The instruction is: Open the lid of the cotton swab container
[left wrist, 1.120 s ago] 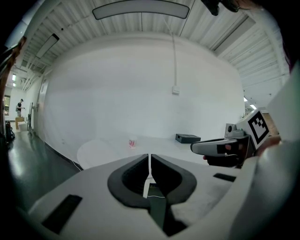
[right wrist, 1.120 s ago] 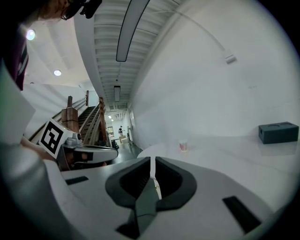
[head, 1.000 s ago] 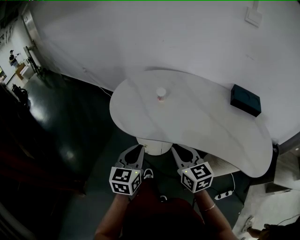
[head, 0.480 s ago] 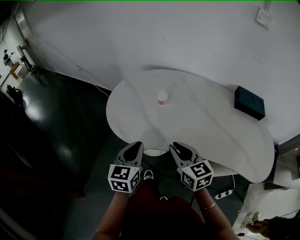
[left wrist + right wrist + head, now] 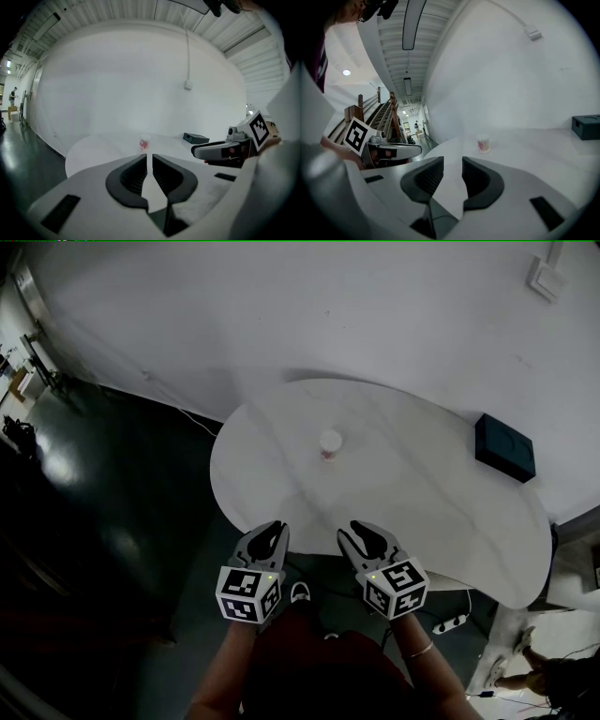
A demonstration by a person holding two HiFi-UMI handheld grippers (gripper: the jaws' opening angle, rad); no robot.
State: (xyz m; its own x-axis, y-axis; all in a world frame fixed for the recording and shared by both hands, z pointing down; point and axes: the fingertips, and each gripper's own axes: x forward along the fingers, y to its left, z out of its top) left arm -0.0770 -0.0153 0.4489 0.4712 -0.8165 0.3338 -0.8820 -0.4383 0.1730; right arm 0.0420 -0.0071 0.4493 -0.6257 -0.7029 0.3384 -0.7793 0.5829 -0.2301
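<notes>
Jaws of the left gripper (image 5: 266,534): pressed together tip to tip, nothing between them. Hovers over the dark floor (image 5: 122,484), just short of the near edge of the white tabletop (image 5: 422,507), marker cube turned toward the person. Points toward the tabletop in the left gripper view, with the cotton swab container (image 5: 144,144) straight ahead beyond the closed tips.

Further right and well apart from both grippers: cotton swab container (image 5: 330,442), small, upright, white lid on, alone toward the far side of the tabletop, touched by nothing.

Jaws of the right gripper (image 5: 362,534): parted by a narrow gap, having just been opening, and empty too. Hangs beside the left gripper at about the same height, likewise short of the near edge. Faces the container in the right gripper view, slightly right of the gap.

At the right end of the tabletop: dark box (image 5: 505,446), flat, near the wall. Above it on the white wall: pale switch plate (image 5: 546,277).
</notes>
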